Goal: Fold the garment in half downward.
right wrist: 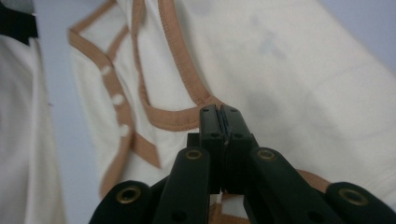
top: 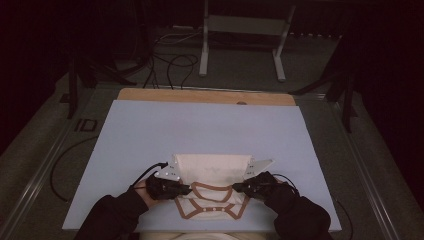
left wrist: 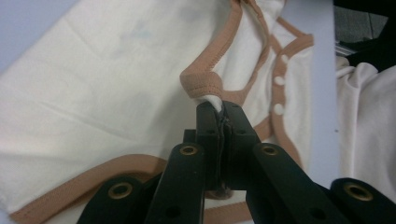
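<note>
cream garment (top: 212,172) on the desk (top: 150,135), both sets of jaws clamped tight on its tan trim: left gripper (top: 184,189), right gripper (top: 239,187).

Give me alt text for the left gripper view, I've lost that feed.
The left tongs are shut on a fold of the cream garment, pinching it just under a loop of its tan trim. The cloth lies spread on the pale blue table surface, with white snap buttons along the trim to the right.

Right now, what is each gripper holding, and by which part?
Both hold the cream garment: left gripper pinches its brown-trimmed edge, right gripper is shut on the brown trim too.
</note>
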